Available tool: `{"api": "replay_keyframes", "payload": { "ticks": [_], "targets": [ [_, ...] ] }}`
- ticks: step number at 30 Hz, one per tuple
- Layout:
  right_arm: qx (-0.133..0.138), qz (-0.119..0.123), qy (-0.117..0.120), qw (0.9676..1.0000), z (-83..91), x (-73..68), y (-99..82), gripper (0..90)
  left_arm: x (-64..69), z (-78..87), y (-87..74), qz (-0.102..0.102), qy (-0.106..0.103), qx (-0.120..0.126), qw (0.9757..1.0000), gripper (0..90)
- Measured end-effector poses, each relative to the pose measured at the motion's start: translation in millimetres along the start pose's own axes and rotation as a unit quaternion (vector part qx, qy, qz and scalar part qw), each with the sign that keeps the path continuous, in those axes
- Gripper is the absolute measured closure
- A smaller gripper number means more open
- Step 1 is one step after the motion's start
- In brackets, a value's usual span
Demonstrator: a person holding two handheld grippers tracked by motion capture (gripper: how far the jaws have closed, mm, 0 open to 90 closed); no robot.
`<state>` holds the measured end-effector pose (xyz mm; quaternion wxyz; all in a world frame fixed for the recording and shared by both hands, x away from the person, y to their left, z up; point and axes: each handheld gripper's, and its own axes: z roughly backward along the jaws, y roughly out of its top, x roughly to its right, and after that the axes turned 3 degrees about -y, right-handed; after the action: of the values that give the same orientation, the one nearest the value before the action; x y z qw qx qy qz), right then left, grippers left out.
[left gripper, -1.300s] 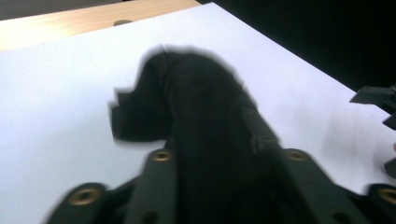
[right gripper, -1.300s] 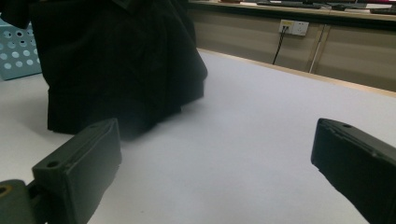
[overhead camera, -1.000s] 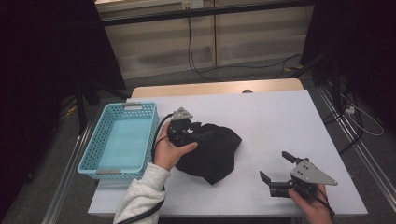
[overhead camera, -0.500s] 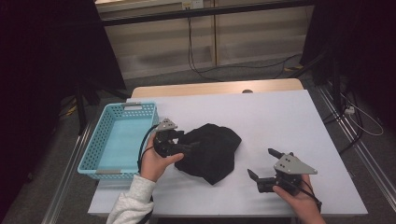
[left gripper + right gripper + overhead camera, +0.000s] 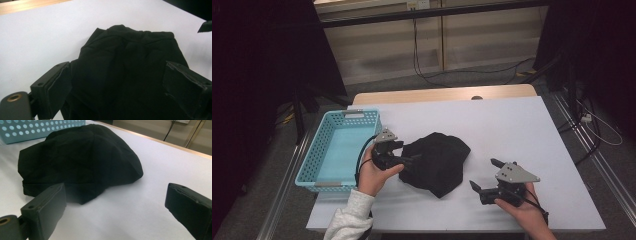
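Observation:
A crumpled black cloth [image 5: 437,162] lies on the white table [image 5: 512,125], a little left of its middle. My left gripper [image 5: 408,152] is at the cloth's left edge. In the left gripper view the jaws have just been opening and stand wide, with the cloth [image 5: 125,62] between them and the pads [image 5: 58,85] off it. My right gripper [image 5: 483,173] is open over bare table, right of the cloth and nearer the front, and points toward it. The right gripper view has the cloth [image 5: 80,157] beyond its own gripper [image 5: 116,195], with nothing between the jaws.
A light blue perforated basket [image 5: 312,170] stands at the table's left edge, close to my left hand; its wall [image 5: 37,130] sits behind the cloth. A wooden strip [image 5: 442,94] runs along the far edge. Cables lie on the floor beyond.
My left gripper came off the top of the cloth, moved left and down to its left edge, and its jaws widened. My right gripper slid left toward the cloth.

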<state>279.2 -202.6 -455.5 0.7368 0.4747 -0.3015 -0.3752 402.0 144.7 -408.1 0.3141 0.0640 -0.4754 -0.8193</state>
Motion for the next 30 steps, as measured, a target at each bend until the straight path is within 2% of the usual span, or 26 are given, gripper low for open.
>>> {"api": "replay_keyframes", "payload": {
  "ticks": [14,18,23,30],
  "targets": [
    [-0.006,0.000,0.012,0.9999,-7.7,-4.6,3.0,2.5,-1.6,-1.5,-7.1,-0.008,0.003,-0.015,0.9998,8.6],
    [-0.005,-0.001,0.015,0.9999,-13.6,-8.6,7.6,2.5,0.1,-0.4,-6.7,-0.014,0.002,-0.009,0.9999,8.6],
    [-0.002,0.011,0.022,0.9997,-16.3,-16.5,12.9,3.2,-2.5,0.0,-7.5,-0.011,0.002,-0.010,0.9999,8.6],
    [-0.012,0.015,0.033,0.9993,-26.7,-24.3,16.1,3.6,1.6,0.1,-2.8,-0.015,-0.001,-0.004,0.9999,8.6]
  ]
}}
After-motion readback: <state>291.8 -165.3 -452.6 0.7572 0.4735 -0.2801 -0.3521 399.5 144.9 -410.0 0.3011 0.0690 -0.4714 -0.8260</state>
